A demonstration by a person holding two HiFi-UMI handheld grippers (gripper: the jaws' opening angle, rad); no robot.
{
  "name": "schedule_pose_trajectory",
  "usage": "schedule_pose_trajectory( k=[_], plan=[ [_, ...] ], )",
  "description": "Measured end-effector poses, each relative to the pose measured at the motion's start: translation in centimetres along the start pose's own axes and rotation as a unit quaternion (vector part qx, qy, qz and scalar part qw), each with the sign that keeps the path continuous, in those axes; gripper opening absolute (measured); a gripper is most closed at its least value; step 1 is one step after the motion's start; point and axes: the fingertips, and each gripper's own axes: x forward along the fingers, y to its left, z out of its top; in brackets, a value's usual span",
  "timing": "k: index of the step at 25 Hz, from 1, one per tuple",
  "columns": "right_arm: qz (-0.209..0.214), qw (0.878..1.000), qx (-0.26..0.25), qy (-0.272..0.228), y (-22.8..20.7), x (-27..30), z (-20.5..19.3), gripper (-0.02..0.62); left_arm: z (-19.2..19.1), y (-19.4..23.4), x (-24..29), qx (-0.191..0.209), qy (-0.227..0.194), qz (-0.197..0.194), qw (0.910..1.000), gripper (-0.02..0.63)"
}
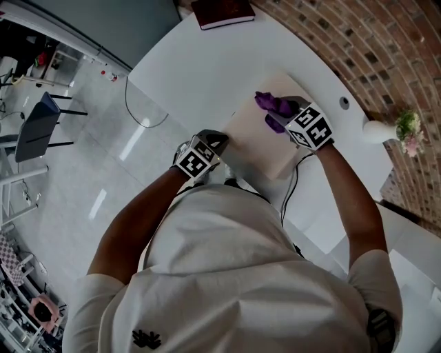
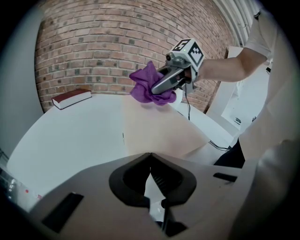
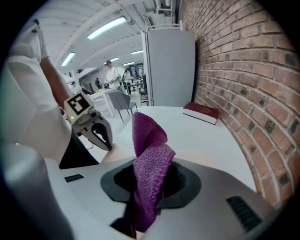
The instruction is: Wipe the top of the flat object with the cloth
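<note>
Right gripper (image 1: 284, 110), its jaws clamping a bunched purple cloth (image 1: 270, 103), is hovering at the far end of the pale flat board (image 1: 256, 141) lying on the white table (image 1: 200, 76); contact is unclear. Left gripper (image 1: 215, 142), jaws together and empty, is waiting at the board's near-left edge. Wiping appears to be starting. The next stroke likely calls for pressing down and sweeping nearer, stopping short of the edges. Bare tabletop is surrounding the board, with the book (image 1: 222, 12) well apart.

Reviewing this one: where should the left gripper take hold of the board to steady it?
Probably the near edge of the board, beside the left gripper. It is thin and lies flat, so come in low from the person's side and pinch across its thickness, away from the cloth at the far end.
</note>
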Motion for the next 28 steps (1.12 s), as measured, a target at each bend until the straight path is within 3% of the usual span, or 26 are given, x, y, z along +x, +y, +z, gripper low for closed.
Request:
schedule_pose_trajectory(
  k=[8, 12, 17, 28],
  plan=[
    [0.112, 0.993, -0.005, 0.030, 12.0, 1.6, -1.8, 0.126, 0.4, -0.1, -0.5, 0.009, -0.004, -0.005, 0.9999, 0.025],
    [0.132, 0.990, -0.013, 0.050, 14.6, 3.2, -3.2, 0.126, 0.4, -0.1, -0.6, 0.013, -0.004, -0.005, 0.9999, 0.025],
    [0.115, 0.991, -0.009, 0.060, 13.6, 3.9, -4.2, 0.126, -0.1, -0.2, -0.5, 0.013, 0.000, -0.007, 0.9999, 0.025],
    [0.047, 0.997, 0.019, 0.063, 6.0, 3.1, -5.3, 0.126, 0.0, -0.3, -0.4, 0.025, 0.009, -0.009, 0.9996, 0.025]
  ],
)
